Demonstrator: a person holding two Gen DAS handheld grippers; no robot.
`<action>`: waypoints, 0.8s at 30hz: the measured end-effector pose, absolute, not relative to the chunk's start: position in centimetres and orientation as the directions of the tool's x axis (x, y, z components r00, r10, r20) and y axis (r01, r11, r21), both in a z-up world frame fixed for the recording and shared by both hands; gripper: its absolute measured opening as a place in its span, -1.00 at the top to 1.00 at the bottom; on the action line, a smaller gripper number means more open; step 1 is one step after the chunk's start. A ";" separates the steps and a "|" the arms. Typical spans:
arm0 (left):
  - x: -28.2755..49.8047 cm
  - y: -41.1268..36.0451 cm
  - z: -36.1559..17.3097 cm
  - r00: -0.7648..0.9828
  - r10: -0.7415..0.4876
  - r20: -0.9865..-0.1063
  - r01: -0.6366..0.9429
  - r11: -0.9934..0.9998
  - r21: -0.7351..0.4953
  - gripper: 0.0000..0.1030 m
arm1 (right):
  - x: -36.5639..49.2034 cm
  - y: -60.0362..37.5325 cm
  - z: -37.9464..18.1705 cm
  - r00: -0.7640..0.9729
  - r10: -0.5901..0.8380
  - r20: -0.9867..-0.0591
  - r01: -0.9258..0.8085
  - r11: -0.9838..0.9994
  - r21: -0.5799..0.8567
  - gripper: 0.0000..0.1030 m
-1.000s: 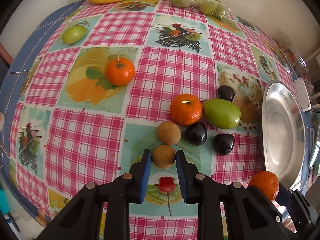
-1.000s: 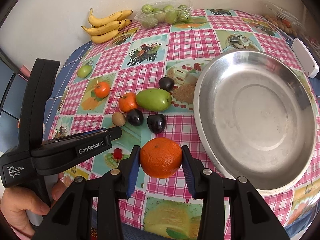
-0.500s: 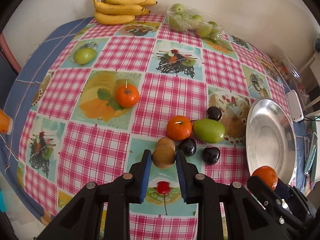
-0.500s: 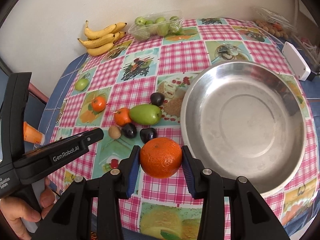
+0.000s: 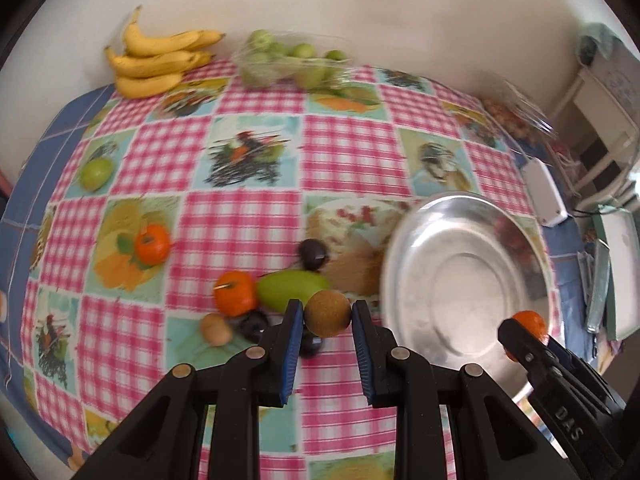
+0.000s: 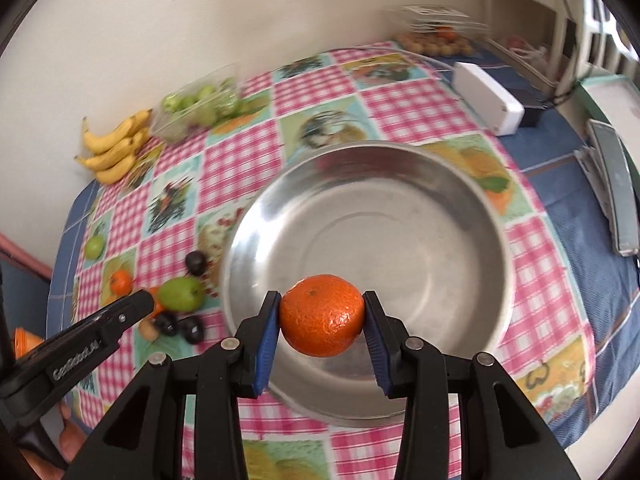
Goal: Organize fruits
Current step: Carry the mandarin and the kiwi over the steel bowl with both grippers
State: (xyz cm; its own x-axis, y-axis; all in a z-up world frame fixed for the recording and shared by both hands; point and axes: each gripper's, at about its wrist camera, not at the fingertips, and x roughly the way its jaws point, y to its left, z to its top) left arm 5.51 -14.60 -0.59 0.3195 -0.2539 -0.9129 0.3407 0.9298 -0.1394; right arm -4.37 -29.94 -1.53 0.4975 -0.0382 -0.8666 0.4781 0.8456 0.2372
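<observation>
My left gripper (image 5: pixel 327 314) is shut on a brown kiwi (image 5: pixel 328 314) and holds it in the air, left of the steel bowl (image 5: pixel 404 248). My right gripper (image 6: pixel 322 320) is shut on an orange (image 6: pixel 322 320) over the near part of the empty steel bowl (image 6: pixel 248 240); it also shows in the left wrist view (image 5: pixel 530 322). On the table left of the bowl lie a green mango (image 5: pixel 292 290), an orange (image 5: pixel 235 294), another kiwi (image 5: pixel 216 330), dark plums (image 5: pixel 314 254) and a second orange (image 5: pixel 152 243).
Bananas (image 5: pixel 154 64) and a clear pack of green fruit (image 5: pixel 288 64) lie at the far edge by the wall. A small green fruit (image 5: pixel 96 174) lies far left. A white box (image 6: pixel 488 98) and a pack of small fruit (image 6: pixel 436 42) sit beyond the bowl.
My left gripper lifted the kiwi off the table and moved right towards the bowl. My right gripper carried its orange from the bowl's left rim to over the bowl.
</observation>
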 end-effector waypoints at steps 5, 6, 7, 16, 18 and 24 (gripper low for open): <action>4.3 -18.4 0.2 0.319 -0.311 -0.895 0.421 0.893 -0.160 0.48 | -5.4 -32.7 -2.0 0.466 -0.098 -0.879 0.569 0.794 0.213 0.18; 4.2 -19.0 0.3 0.317 -0.322 -0.892 0.433 0.886 -0.166 0.48 | -5.6 -33.1 -2.1 0.460 -0.105 -0.882 0.583 0.785 0.210 0.18; 4.1 -19.7 0.3 0.315 -0.329 -0.890 0.445 0.880 -0.168 0.48 | -5.7 -33.5 -2.2 0.456 -0.109 -0.883 0.596 0.775 0.212 0.18; 3.7 -23.3 -1.1 0.305 -0.342 -0.889 0.510 0.847 -0.151 0.47 | -5.7 -35.9 -3.5 0.417 -0.125 -0.900 0.644 0.740 0.195 0.18; 3.7 -23.7 -1.6 0.300 -0.343 -0.890 0.514 0.844 -0.152 0.47 | -5.5 -36.1 -4.0 0.410 -0.115 -0.905 0.645 0.738 0.198 0.18; 3.8 -23.8 -2.7 0.271 -0.340 -0.901 0.510 0.844 -0.166 0.47 | -5.3 -36.3 -5.1 0.367 -0.112 -0.923 0.653 0.738 0.171 0.18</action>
State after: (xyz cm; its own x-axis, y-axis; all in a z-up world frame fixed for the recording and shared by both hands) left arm 3.83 -23.84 -2.71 0.2707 -0.3404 -0.9005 0.5103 0.8439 -0.1656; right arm -5.33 -36.27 -5.11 0.3672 -0.1115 -0.9234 0.6532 0.7377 0.1706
